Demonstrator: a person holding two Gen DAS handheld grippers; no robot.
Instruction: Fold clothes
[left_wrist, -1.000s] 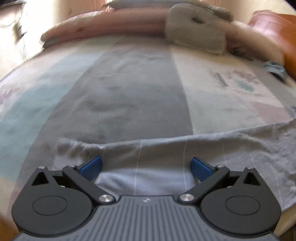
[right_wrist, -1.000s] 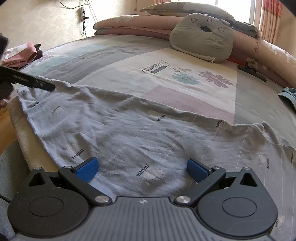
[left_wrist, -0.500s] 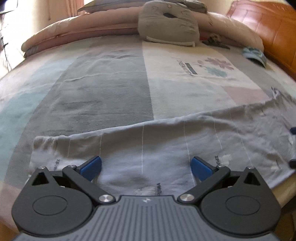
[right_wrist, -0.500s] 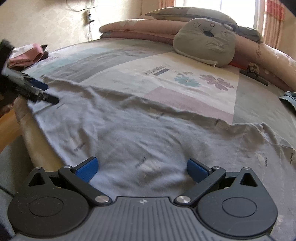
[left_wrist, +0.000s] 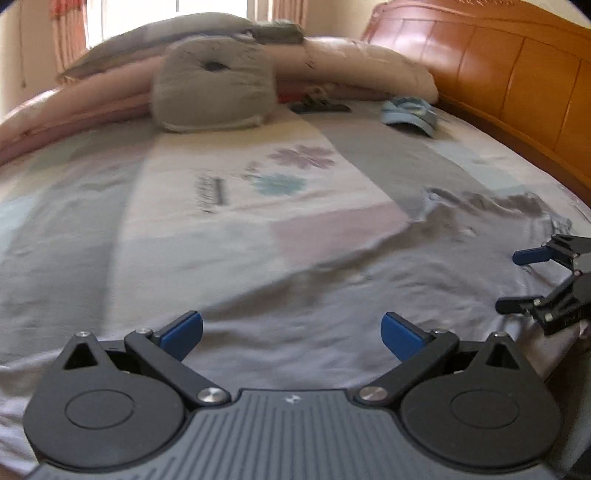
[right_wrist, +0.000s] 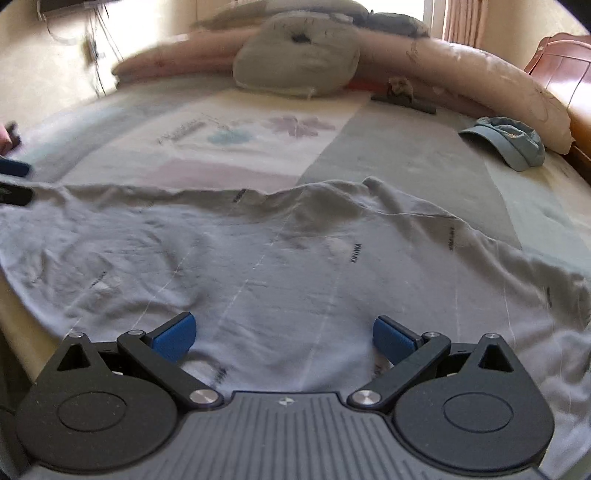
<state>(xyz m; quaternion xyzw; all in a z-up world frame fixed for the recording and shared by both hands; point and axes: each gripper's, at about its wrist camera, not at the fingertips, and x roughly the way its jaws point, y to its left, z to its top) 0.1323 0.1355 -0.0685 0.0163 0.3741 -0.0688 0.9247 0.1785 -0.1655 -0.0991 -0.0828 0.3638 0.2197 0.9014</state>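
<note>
Both hand-held grippers (left_wrist: 291, 332) (right_wrist: 283, 334) gape, seemingly low over shirt (right_wrist: 258, 266).

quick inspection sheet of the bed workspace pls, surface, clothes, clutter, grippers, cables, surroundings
surface: bed sheet, patchwork print, mostly bare.
job's things: grey shirt spread flat along the near edge, wrinkled, unfolded.
clutter: blue cap, grey cushion, dark clip-like item.
grippers: left gripper and right gripper open above the shirt, holding nothing.
cables: wires on the wall, blurred.
surroundings: wooden headboard, rolled pink quilt, curtains.

Shirt (right_wrist: 280, 266) on bed (right_wrist: 406, 155), before pillow (right_wrist: 299, 55)
</note>
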